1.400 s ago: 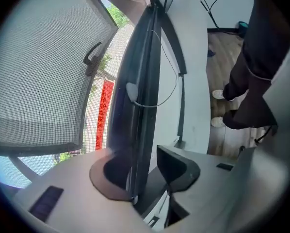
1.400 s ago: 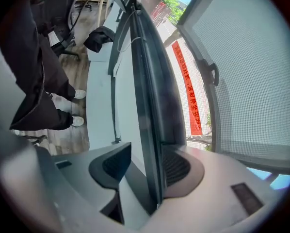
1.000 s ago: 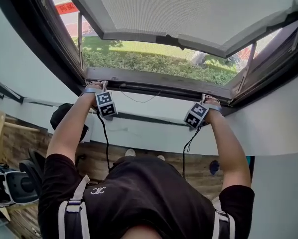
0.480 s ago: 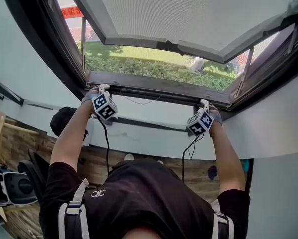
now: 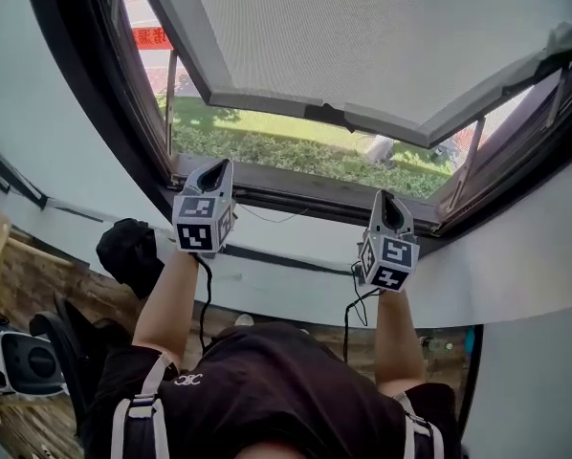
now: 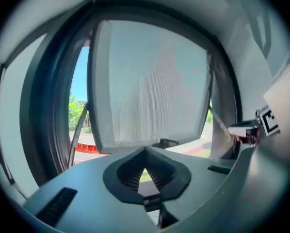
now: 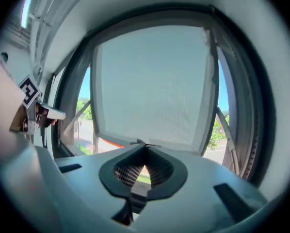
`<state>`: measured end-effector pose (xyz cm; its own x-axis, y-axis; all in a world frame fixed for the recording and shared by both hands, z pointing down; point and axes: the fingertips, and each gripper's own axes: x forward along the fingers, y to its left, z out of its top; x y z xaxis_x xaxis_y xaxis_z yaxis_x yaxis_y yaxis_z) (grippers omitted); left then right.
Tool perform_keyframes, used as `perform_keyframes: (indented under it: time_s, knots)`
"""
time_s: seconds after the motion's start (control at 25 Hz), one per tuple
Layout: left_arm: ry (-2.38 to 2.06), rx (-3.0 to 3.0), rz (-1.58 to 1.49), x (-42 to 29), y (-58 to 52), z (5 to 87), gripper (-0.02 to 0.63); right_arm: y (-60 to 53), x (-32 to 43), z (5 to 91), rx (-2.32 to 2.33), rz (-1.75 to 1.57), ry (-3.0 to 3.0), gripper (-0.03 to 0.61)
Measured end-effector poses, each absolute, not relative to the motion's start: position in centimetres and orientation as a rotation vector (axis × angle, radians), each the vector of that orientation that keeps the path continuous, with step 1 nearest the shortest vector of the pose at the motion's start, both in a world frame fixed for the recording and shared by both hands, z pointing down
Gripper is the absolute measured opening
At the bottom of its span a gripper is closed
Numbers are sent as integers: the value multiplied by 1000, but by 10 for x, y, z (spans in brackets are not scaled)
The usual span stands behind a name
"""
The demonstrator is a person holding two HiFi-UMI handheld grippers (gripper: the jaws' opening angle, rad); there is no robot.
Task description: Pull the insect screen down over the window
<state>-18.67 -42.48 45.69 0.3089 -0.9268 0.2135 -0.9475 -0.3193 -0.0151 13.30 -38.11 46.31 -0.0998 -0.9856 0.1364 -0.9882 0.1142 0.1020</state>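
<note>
The insect screen (image 5: 363, 36), grey mesh in a pale frame, hangs partway down over the open window, with a dark handle (image 5: 331, 113) at the middle of its bottom bar. My left gripper (image 5: 216, 165) points up, below the bar's left part and apart from it. Its jaws are closing, tips together, nothing between them. My right gripper (image 5: 382, 197) points up below the bar's right part, jaws also closing with nothing between them. The left gripper view shows the screen (image 6: 150, 81) ahead of the left gripper (image 6: 145, 149). In the right gripper view the screen (image 7: 150, 81) lies ahead of the right gripper (image 7: 145, 147).
The dark window sill (image 5: 296, 185) runs just beyond both grippers, with lawn and hedge (image 5: 296, 146) outside. Dark side frames (image 5: 85, 84) and white curved wall (image 5: 516, 256) flank the opening. A black chair (image 5: 123, 247) and a camera device (image 5: 23, 361) stand on the wooden floor at left.
Both grippers have lifted off the sill and turned upward toward the screen's bottom bar. The arms have drawn in closer to the body, and both sets of jaws have closed.
</note>
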Motion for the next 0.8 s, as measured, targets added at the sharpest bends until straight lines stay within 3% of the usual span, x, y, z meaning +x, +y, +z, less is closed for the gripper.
perform_keyframes:
  time_s: [0.16,0.8]
  knots:
    - [-1804,2432,77,-181,-395,429,14,-357,100,431,2046,62,-2422,3]
    - [-1721,2486,139,-152,-364,447,14,-330,58,413,1967,-87,-2469,3]
